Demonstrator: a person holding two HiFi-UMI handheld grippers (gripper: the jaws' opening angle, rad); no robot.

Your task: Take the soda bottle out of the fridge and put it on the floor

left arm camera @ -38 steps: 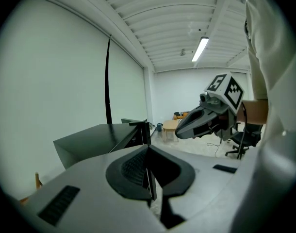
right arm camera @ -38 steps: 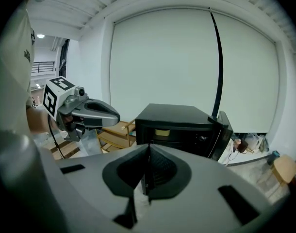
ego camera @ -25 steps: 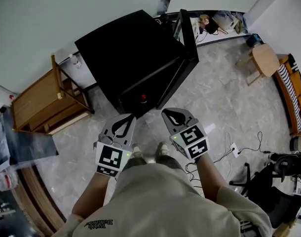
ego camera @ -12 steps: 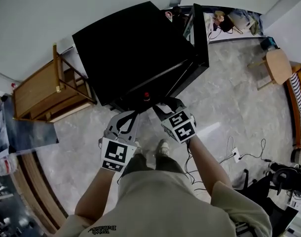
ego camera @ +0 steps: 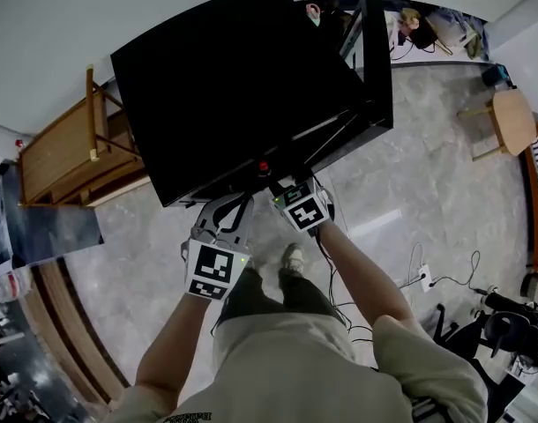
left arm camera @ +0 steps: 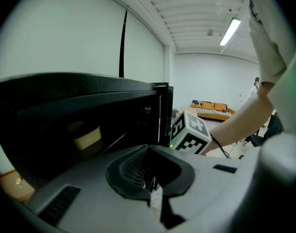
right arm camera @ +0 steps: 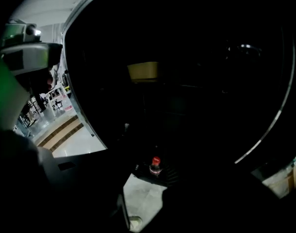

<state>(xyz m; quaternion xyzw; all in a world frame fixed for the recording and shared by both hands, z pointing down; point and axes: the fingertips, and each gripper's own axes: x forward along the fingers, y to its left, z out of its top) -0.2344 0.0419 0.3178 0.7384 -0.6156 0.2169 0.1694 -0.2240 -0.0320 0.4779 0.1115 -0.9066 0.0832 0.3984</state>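
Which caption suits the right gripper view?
Right gripper, empty fingers just opened, faces the red-capped soda bottle in the dark fridge.

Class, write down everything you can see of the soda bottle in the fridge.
The soda bottle has a red cap over a dark body, apparently plastic. It stands upright, capped, low at the open front of the black fridge, in shadow. Nothing but the surface beneath seems to touch it.
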